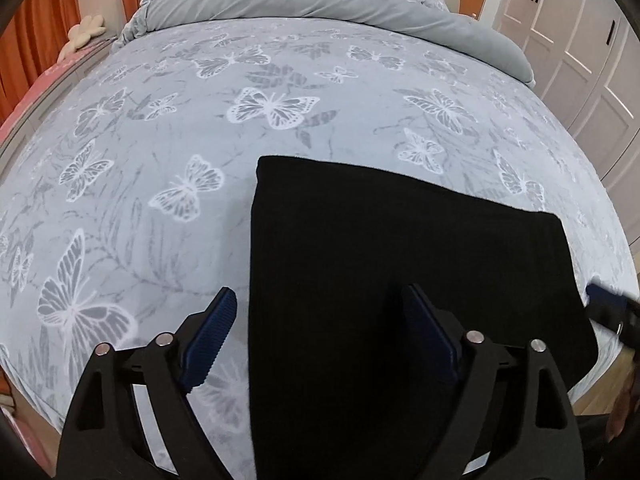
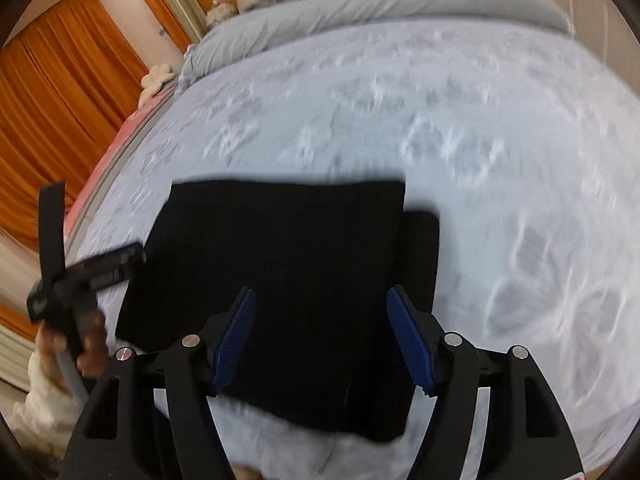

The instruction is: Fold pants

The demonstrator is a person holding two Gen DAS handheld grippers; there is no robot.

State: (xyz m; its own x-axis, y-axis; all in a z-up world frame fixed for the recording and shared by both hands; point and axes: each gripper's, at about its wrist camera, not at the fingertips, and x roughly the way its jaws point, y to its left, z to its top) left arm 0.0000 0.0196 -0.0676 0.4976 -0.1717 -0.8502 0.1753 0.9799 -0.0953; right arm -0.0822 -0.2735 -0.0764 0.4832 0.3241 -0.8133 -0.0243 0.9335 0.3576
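The black pants [image 1: 380, 280] lie folded into a flat rectangle near the front edge of the bed. My left gripper [image 1: 320, 300] is open and empty, its fingers straddling the pants' left edge from above. In the right wrist view the pants [image 2: 288, 256] show as the same dark rectangle, with a lower layer sticking out on the right. My right gripper [image 2: 322, 304] is open and empty, hovering over the pants' near part. The left gripper's tip [image 2: 120, 258] appears at the pants' left edge in that blurred view.
The bed is covered by a pale blue butterfly sheet [image 1: 200, 140]. A grey duvet [image 1: 320, 4] is bunched at the headboard end. Orange curtains [image 2: 60, 92] hang left of the bed, white wardrobes [image 1: 580, 40] stand on the right.
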